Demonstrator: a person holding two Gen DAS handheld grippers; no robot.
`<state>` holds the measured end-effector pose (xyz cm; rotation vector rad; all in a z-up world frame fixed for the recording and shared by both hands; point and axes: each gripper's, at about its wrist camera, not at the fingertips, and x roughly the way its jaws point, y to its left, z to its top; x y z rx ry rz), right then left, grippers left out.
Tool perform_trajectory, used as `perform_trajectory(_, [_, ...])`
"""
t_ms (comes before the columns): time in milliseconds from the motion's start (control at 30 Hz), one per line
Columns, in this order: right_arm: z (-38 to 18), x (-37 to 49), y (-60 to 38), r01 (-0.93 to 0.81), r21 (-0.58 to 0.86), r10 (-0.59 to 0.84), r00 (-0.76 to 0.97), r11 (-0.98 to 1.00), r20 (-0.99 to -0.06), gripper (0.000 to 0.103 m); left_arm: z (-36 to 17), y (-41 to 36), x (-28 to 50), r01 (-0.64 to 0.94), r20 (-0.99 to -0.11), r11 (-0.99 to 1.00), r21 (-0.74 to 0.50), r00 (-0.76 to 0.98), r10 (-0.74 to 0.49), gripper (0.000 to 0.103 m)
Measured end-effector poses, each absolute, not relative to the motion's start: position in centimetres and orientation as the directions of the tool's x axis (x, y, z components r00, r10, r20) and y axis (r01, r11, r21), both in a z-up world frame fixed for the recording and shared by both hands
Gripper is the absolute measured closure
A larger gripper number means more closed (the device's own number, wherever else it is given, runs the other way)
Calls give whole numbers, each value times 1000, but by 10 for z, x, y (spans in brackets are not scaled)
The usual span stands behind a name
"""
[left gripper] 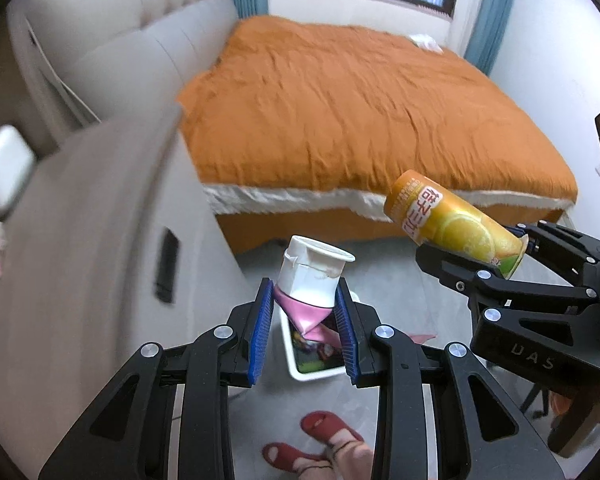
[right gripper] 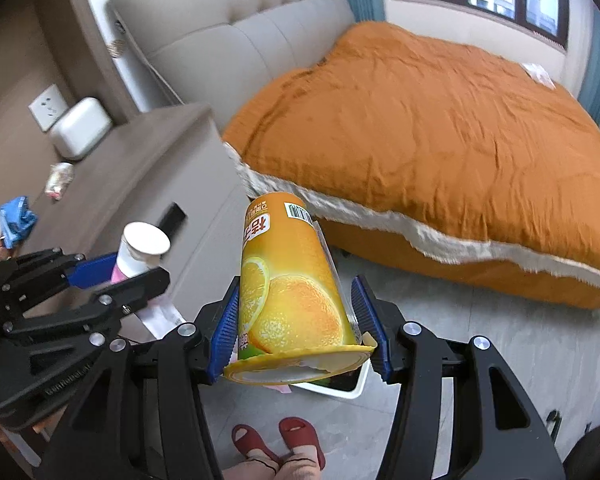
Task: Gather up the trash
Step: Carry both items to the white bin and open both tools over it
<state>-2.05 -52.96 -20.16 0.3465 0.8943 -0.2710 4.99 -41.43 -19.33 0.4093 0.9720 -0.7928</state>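
Taking the white bin (left gripper: 300, 368) on the floor as my landmark and going left to right: well to its left stands the grey nightstand, whose tabletop (right gripper: 140, 168) carries a white box (right gripper: 80, 128), a crumpled wrapper (right gripper: 59, 179) and a blue scrap (right gripper: 18, 220).

My left tongs (left gripper: 305, 322) hang directly above the bin, clamped on a squashed white-and-pink cup (left gripper: 314, 276), its open rim pointing up and away from me (the pink lower part is pinched flat between the blue pads (left gripper: 260, 328)).

Just to the right of that, and also above the bin, my right tongs (right gripper: 300, 328) grip an orange juice cup (right gripper: 288, 292) printed with orange slices, base pointing away, wide mouth toward me. Inside the bin I see some colourful packaging, though I cannot tell what it is.

Beyond the bin lies the bed with its orange cover (left gripper: 360, 112); nearer me than the bin are my feet in red slippers (right gripper: 280, 440).
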Motion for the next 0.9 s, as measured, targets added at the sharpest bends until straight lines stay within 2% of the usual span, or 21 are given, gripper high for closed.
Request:
perform_trajectory(167, [-257, -14, -546, 425, 213, -58, 542, 880, -839, 48, -250, -431, 54, 762, -887, 644, -67, 250, -389, 73])
perform_trajectory(400, [-356, -2, -572, 499, 252, -6, 458, 829, -889, 48, -377, -449, 64, 746, -936, 657, -110, 145, -322, 73])
perform_trajectory(633, [-461, 15, -572, 493, 244, 40, 388, 835, -921, 47, -489, -463, 74, 749, -956, 653, -113, 97, -278, 71])
perform_trajectory(667, [-473, 17, -571, 490, 234, 37, 379, 840, -925, 40, -508, -464, 77, 749, -960, 652, -117, 84, -268, 63])
perform_trajectory(700, [-485, 18, -570, 485, 220, 32, 367, 847, -930, 28, -522, -464, 78, 749, -966, 653, -116, 69, -251, 30])
perform_trajectory(733, [-498, 19, -570, 481, 204, 22, 357, 853, -934, 9, -533, -465, 80, 747, -970, 656, -109, 65, -236, 10])
perform_trajectory(767, [-508, 18, -569, 481, 191, 11, 352, 856, -936, 5, -542, -464, 81, 742, -972, 664, -92, 77, -221, 5])
perform_trajectory(900, [-538, 16, -569, 475, 158, 9, 300, 866, -954, 5, -568, -460, 81, 728, -979, 681, -79, 72, -190, 5])
